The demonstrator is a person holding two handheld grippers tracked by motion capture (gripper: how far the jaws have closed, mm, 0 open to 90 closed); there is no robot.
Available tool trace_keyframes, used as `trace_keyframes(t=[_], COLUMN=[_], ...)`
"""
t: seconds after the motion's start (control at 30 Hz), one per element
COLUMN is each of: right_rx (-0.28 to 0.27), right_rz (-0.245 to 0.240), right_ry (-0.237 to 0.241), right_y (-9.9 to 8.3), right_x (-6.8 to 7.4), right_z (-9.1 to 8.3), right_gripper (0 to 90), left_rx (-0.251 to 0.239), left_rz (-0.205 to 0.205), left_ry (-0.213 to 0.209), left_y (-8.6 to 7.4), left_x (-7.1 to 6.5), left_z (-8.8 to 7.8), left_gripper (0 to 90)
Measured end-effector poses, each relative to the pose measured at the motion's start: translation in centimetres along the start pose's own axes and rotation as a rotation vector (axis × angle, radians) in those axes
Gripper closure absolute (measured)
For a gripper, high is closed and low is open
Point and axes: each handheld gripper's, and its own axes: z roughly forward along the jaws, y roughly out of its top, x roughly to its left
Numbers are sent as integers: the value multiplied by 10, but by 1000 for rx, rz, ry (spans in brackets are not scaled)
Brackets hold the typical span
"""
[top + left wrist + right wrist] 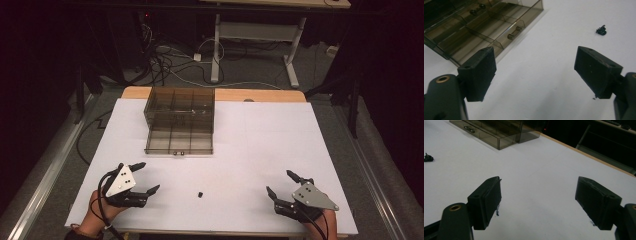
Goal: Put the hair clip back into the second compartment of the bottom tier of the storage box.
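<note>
Left gripper (142, 177) resting near-left, jaws spread wide, nothing between them. Small black part (199, 194) lying just right of it, loose on the white tabletop (260, 145), a touch closer than to right gripper (282, 183), also gaping, empty. Smoky drawer box (180, 120) far-left, bottom drawer pulled out; dark room with cables behind.

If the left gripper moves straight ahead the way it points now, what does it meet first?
Probably bare table first. The left gripper, jaws open, points between the open drawer and the small black part; depth is hard to judge.
</note>
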Motion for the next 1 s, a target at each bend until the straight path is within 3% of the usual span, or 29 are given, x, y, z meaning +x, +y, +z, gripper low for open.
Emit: trace_keyframes(t=[0.33,0.43,0.47,0.63,0.73,1.0], right_rx=[15,16,16,21,22,24], right_rz=[5,2,2,-6,-5,0], right_ry=[4,5,5,8,8,10], right_y=[-2,-2,-2,-2,-2,-3], right_x=[0,1,1,2,2,3], right_z=[2,2,2,3,4,4], right_gripper=[209,209,209,209,209,203], left_rx=[108,147,147,207,217,252], left_rz=[-22,-80,-80,-108,-110,-115], left_ry=[-26,-34,-34,-58,-89,-112], left_y=[-1,-1,-1,-9,-13,-21], left_x=[-14,-22,-22,-38,-56,-76], left_z=[13,21,21,34,42,60], left_gripper=[205,215,220,244,274,291])
